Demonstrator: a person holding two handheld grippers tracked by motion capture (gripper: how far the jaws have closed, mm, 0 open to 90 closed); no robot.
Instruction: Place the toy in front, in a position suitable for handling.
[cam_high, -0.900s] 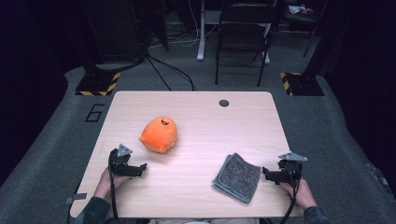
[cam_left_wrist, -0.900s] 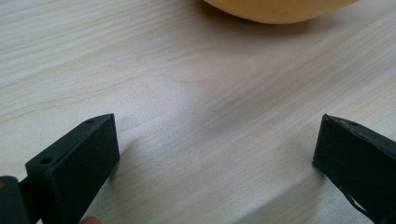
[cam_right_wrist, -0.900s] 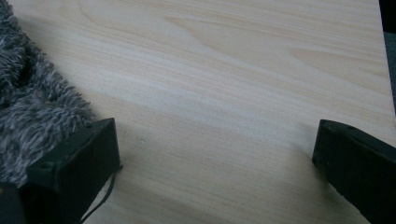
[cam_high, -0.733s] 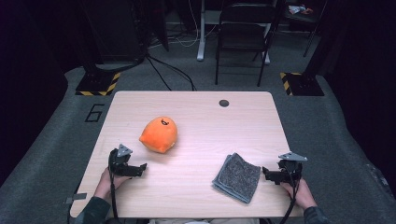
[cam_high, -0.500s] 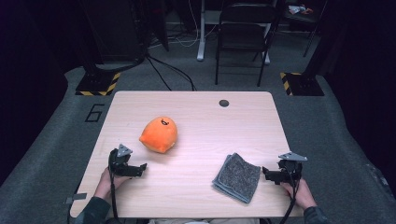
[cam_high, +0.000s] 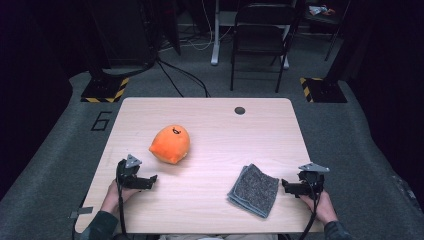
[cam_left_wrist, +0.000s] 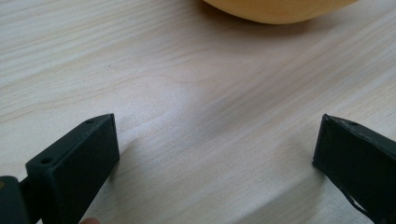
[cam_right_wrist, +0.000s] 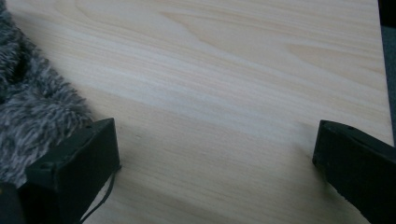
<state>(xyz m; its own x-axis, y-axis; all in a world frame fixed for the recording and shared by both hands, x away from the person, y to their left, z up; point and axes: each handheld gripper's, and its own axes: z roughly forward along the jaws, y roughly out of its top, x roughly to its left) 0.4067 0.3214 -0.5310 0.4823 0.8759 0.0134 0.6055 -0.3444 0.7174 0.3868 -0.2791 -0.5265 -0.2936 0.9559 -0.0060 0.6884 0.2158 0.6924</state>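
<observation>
An orange plush toy (cam_high: 170, 144) lies left of the table's middle; its lower edge (cam_left_wrist: 280, 9) tops the left gripper view. A folded grey fuzzy cloth (cam_high: 254, 189) rests near the front right, and its pile (cam_right_wrist: 32, 116) fills the left side of the right gripper view. My left gripper (cam_high: 146, 182) sits on the table near the front left, just below the toy, open with bare wood between its jaws (cam_left_wrist: 217, 158). My right gripper (cam_high: 289, 188) rests at the front right beside the cloth's right edge, open and holding nothing (cam_right_wrist: 217, 158).
The light wooden table (cam_high: 215, 125) has a dark round grommet (cam_high: 240, 110) near its far edge. Beyond it on grey carpet stand a black chair (cam_high: 262, 35), cables and yellow-black striped stand bases (cam_high: 104, 92).
</observation>
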